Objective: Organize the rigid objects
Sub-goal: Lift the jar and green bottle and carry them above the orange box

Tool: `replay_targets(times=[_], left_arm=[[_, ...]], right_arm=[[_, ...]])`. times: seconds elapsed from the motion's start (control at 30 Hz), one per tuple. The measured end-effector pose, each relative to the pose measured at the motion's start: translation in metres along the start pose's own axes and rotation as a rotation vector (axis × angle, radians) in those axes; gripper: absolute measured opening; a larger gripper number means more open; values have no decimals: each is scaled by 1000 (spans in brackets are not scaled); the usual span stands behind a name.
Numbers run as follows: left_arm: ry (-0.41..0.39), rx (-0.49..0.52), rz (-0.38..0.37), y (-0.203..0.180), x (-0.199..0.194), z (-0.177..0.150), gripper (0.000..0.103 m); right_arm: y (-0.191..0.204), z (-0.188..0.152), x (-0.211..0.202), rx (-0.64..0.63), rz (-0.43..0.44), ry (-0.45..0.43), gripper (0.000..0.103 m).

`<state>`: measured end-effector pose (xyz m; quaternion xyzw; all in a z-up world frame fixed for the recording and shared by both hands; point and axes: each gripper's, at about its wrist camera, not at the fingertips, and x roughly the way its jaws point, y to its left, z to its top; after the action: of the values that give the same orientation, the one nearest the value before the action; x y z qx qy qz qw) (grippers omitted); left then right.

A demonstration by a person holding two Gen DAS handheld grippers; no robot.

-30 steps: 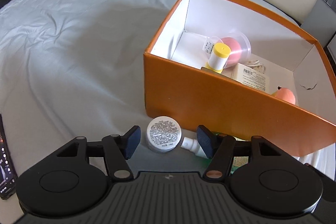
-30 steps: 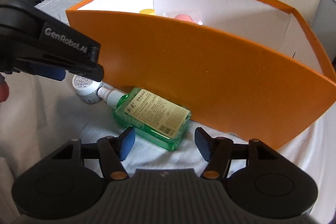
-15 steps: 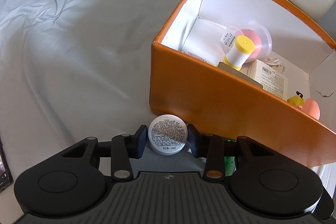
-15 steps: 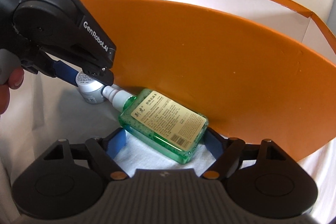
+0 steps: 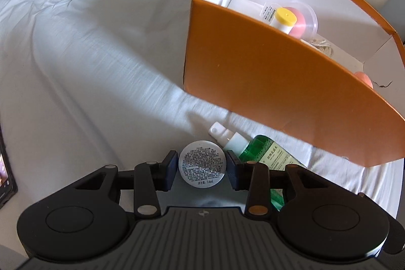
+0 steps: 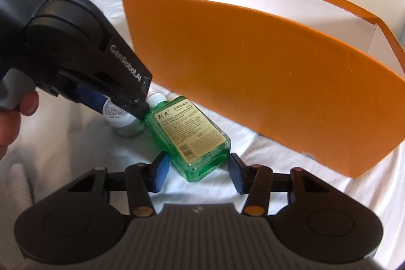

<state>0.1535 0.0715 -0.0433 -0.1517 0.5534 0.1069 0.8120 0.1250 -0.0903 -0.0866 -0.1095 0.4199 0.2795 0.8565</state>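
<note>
Left tool (image 5: pixel 202 167) clamps the small round grey jar with printed white lid (image 5: pixel 202 163), which rests on the grey bedsheet (image 5: pixel 88 55) beside the tall orange cardboard box (image 5: pixel 278 92). Right tool (image 6: pixel 197 170) is closing around the base of the flat green plastic spray bottle (image 6: pixel 188 138), lying on the sheet; its pads look just short of contact. Step in hand: paired pickup. Next, each item needs lifting clear over the box wall.

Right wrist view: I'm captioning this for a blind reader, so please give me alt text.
The right gripper is closing around the base of a green bottle lying on a white sheet beside an orange box. To the left, the left gripper clamps a small silver jar beside the bottle's neck.
</note>
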Motion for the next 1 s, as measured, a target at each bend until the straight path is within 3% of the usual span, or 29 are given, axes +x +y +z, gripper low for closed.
replay_targets(times=[0.17, 0.37, 0.47, 0.57, 0.87, 1.0], left_arm=[[36, 15, -74, 1, -2, -5, 46], [43, 163, -130, -26, -3, -15, 46], [42, 205, -124, -36, -3, -20, 46], [50, 195, -134, -33, 0, -18, 46], [72, 198, -122, -31, 11, -13, 46], [69, 208, -114, -35, 11, -14, 46]], right_arm=[[-1, -7, -15, 10, -45, 55, 49], [-20, -21, -38, 126, -69, 152, 49], [-23, -19, -41, 136, -76, 135, 50], [-19, -15, -38, 134, -87, 115, 62], [-25, -4, -22, 154, -11, 59, 69], [-30, 1, -18, 180, 25, 41, 67]])
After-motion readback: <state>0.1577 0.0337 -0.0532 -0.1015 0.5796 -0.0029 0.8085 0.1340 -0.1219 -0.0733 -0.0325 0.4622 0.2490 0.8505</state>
